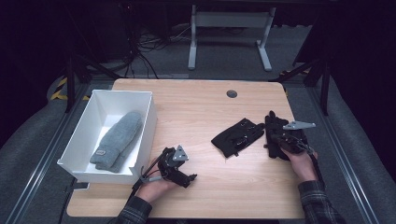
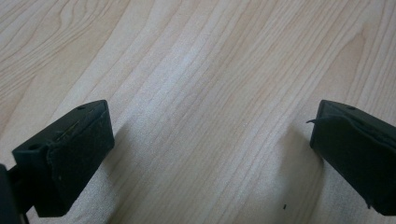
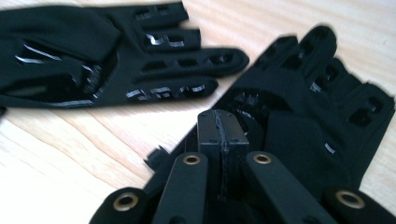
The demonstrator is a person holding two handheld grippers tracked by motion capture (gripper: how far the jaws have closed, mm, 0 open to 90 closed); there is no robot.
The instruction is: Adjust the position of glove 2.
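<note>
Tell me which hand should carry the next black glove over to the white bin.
Right. The right tool is already shut on the nearer black glove. The left tool is open over bare table, though it sits closer to the white bin.

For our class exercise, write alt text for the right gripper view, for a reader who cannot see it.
The right gripper, jaws shut, is clamped on the near black glove, pinching its fabric on the wooden table. A second black glove lies flat beyond it, at upper left, its fingers pointing right.
</note>
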